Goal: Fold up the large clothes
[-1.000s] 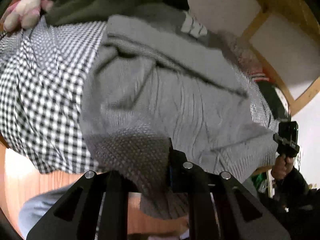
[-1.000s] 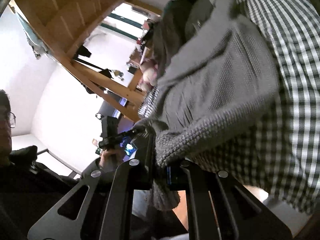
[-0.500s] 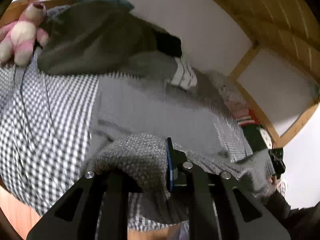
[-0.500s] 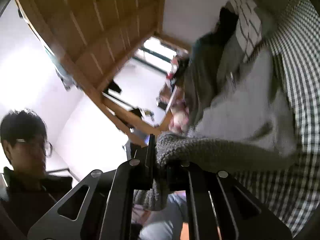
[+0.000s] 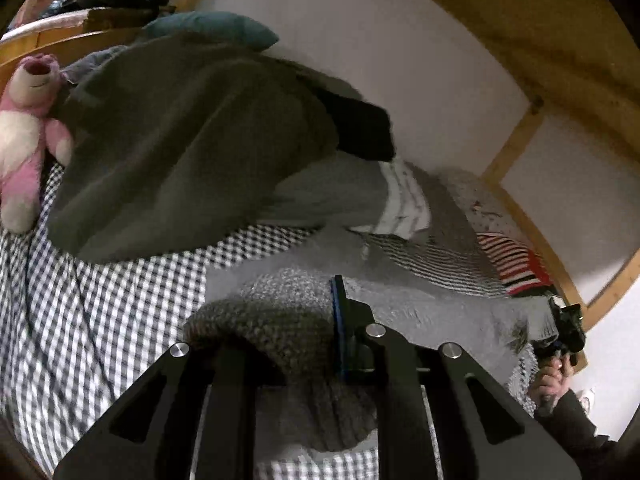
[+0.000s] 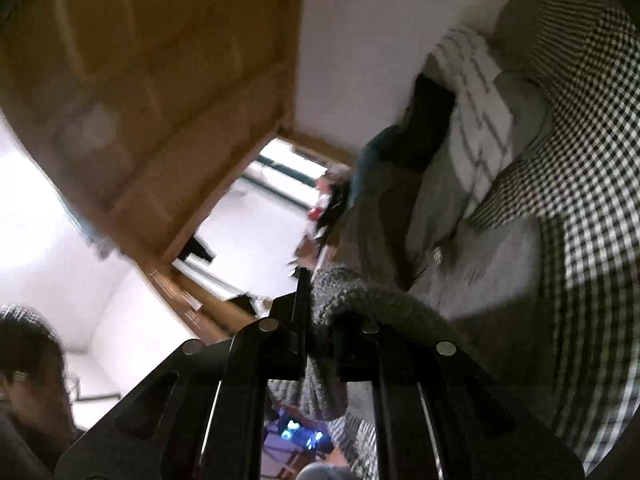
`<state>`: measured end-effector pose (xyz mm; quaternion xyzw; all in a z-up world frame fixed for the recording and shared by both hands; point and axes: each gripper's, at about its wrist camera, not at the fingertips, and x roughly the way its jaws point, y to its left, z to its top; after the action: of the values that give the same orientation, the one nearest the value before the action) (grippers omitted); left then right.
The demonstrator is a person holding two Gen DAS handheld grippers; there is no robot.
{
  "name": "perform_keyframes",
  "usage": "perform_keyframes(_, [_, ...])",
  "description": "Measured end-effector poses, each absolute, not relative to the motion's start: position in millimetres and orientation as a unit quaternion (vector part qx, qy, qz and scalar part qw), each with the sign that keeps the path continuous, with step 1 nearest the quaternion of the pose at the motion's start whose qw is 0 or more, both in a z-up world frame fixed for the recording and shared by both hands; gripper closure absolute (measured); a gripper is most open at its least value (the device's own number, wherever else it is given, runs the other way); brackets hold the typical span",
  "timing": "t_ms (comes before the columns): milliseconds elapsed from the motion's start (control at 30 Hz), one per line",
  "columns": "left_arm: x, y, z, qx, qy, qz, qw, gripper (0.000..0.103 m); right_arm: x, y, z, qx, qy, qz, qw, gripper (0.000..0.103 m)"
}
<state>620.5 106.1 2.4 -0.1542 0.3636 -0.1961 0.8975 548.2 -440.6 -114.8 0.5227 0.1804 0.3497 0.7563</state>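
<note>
A grey knitted sweater point(image 5: 280, 320) hangs between both grippers above a black-and-white checked bed cover point(image 5: 100, 312). In the left wrist view my left gripper point(image 5: 320, 328) is shut on a thick knit edge that drapes over its left finger. The other gripper point(image 5: 564, 336) shows far right, in a hand, at the sweater's other end. In the right wrist view my right gripper point(image 6: 320, 316) is shut on the grey sweater's edge point(image 6: 368, 304); the knit bunches over the right finger and hangs below. The rest of the sweater point(image 6: 492, 268) lies blurred on the checked cover point(image 6: 592, 200).
A dark olive blanket point(image 5: 180, 144), a pink plush toy point(image 5: 24, 132), a striped white cloth point(image 5: 400, 204) and a red-striped garment point(image 5: 512, 260) lie along the wall side of the bed. Wooden bunk beams point(image 6: 140, 80) run overhead. A person's head point(image 6: 28, 364) is at the lower left.
Both grippers have risen and moved toward the far side of the bed, carrying the sweater's edge over its body. The views now tilt higher, showing more wall, blanket and beams.
</note>
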Motion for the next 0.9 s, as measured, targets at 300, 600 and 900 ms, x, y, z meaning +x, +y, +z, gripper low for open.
perform_keyframes(300, [756.7,110.7,-53.8,-0.216,0.45,-0.178,0.848,0.089,668.1,-441.4,-151.8,0.578,0.271,0.2,0.743,0.094])
perform_keyframes(600, [826.4,108.4,-86.8,-0.219,0.494,-0.17,0.824,0.089,726.2,-448.0,-185.6,0.588,0.316,0.098,0.738,0.094])
perform_keyframes(900, [852.1,89.3,-88.3,-0.149,0.523,-0.218,0.811,0.047,765.6,-462.5,-185.8,0.576,0.368,0.077,0.726,0.035])
